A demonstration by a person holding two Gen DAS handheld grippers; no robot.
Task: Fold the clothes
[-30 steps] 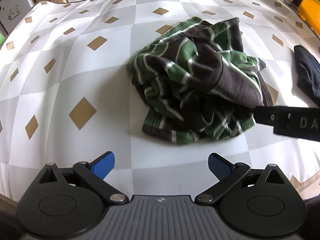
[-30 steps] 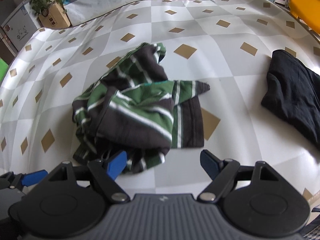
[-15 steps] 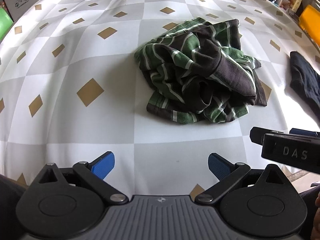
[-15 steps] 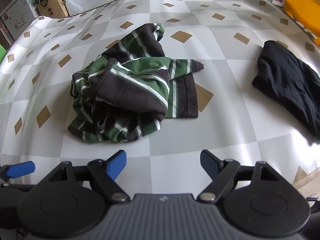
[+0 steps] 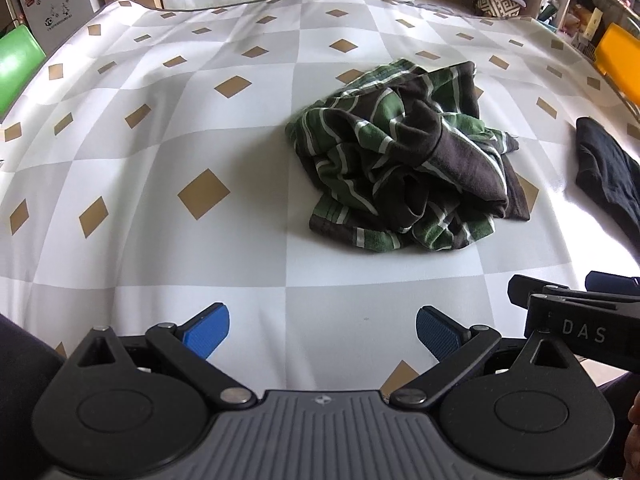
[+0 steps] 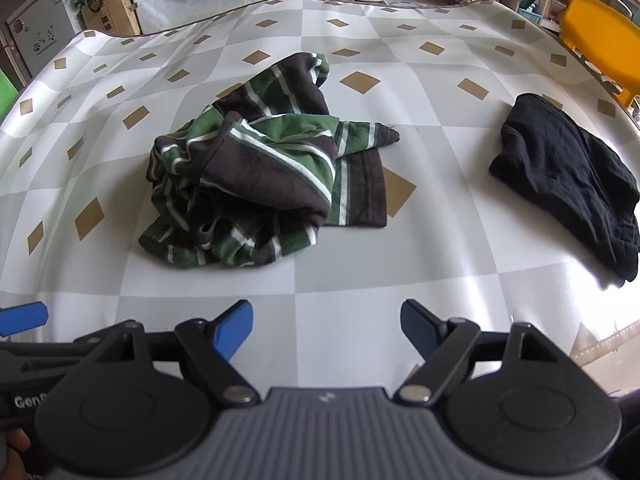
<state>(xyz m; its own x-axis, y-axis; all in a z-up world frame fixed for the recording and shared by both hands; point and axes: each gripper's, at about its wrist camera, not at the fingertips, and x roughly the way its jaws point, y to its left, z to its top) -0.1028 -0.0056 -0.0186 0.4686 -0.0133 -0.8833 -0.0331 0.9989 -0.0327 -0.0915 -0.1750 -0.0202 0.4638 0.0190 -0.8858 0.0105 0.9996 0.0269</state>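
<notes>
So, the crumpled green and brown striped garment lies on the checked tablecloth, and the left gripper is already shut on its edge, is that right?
Not quite. The crumpled green and brown striped garment does lie on the checked tablecloth, but the left gripper is open and empty, short of the cloth, with bare tablecloth between its blue pads. The left wrist view shows this.

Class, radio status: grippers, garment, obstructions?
Left gripper open, empty. Right gripper open, empty. Green-striped dark shirt crumpled, unfolded. Black garment apart, nothing blocking.
</notes>
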